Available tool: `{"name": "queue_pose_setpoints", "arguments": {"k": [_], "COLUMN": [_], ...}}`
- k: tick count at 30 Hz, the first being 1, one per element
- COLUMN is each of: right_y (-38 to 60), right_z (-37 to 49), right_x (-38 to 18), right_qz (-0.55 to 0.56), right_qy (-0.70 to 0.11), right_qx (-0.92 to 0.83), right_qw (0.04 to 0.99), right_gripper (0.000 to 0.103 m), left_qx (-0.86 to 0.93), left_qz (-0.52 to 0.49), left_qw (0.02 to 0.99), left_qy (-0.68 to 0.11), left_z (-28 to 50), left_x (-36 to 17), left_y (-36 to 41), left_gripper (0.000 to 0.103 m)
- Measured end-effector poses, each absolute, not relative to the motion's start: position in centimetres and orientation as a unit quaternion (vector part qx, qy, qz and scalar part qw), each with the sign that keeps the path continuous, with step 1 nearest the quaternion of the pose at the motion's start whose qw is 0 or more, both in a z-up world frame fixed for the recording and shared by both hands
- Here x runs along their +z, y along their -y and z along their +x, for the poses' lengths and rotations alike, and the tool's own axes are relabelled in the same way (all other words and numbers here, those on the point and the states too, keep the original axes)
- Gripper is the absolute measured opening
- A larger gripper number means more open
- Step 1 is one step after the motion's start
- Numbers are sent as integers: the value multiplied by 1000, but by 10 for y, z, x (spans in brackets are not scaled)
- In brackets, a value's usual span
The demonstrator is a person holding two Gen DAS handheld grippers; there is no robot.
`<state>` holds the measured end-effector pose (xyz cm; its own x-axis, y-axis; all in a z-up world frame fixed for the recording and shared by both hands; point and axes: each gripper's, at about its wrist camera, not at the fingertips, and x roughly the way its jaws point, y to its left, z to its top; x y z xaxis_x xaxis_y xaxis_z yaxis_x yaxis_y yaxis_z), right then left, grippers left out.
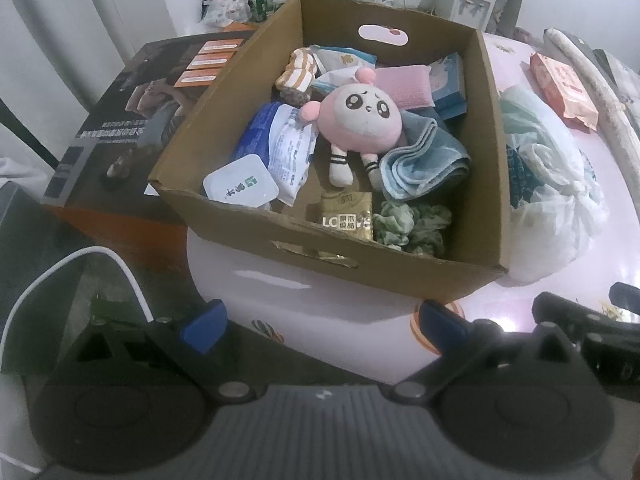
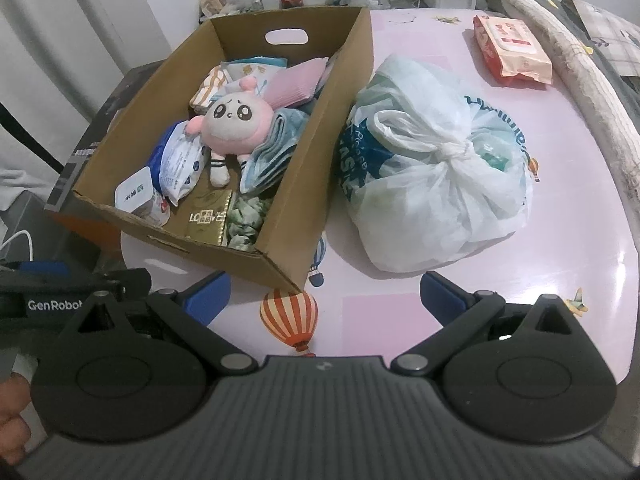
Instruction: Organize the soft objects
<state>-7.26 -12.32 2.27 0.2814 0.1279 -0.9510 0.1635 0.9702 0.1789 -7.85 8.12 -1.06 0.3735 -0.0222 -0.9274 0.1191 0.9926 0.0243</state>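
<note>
An open cardboard box point(image 1: 404, 276) point(image 2: 340, 92) stands on the pink table point(image 2: 440, 24). A pink plush doll point(image 1: 362, 120) point(image 2: 236, 120) lies face up in it. Around the doll are a folded blue towel point(image 1: 424, 164) point(image 2: 272, 152), a striped cloth point(image 1: 298, 70) point(image 2: 210, 88), a pink pad point(image 1: 408, 84) point(image 2: 296, 82), a green scrunchie point(image 1: 412, 224) point(image 2: 246, 216), wipe packs point(image 1: 290, 156) point(image 2: 180, 164) and a gold packet point(image 1: 348, 216) point(image 2: 210, 218). My left gripper point(image 1: 322, 322) is open, in front of the box. My right gripper point(image 2: 326, 300) is open over the table, near the box's front corner.
A knotted white plastic bag point(image 2: 436, 164) point(image 1: 556, 192) sits right of the box. A red wipes pack point(image 2: 512, 48) point(image 1: 564, 92) and a long pale roll point(image 2: 576, 76) lie farther right. A dark printed carton point(image 1: 132, 116) stands left of the table. A white cable point(image 1: 80, 268) hangs there.
</note>
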Motion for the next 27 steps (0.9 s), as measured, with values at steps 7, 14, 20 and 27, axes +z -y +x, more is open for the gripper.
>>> {"name": "queue_pose_setpoints", "arguments": {"k": [7, 14, 20, 27], "right_y": [128, 138, 150, 157], "right_z": [-71, -73, -75, -76], "right_x": [19, 16, 17, 19], "right_qz": [125, 132, 136, 137], "right_qy": [-600, -599, -595, -592], "right_qx": [-16, -28, -41, -50], "right_qw": [790, 790, 791, 793], "right_gripper": [102, 102, 102, 102], "left_qx": [-42, -52, -62, -66], "left_qz": [51, 61, 63, 65], "left_qw": [826, 825, 825, 826], "left_qy": [-560, -560, -559, -556], "left_z": [-75, -71, -69, -68], "left_x": [-14, -16, -13, -10], "left_y": [-77, -67, -58, -51], "left_gripper": [103, 103, 103, 103]}}
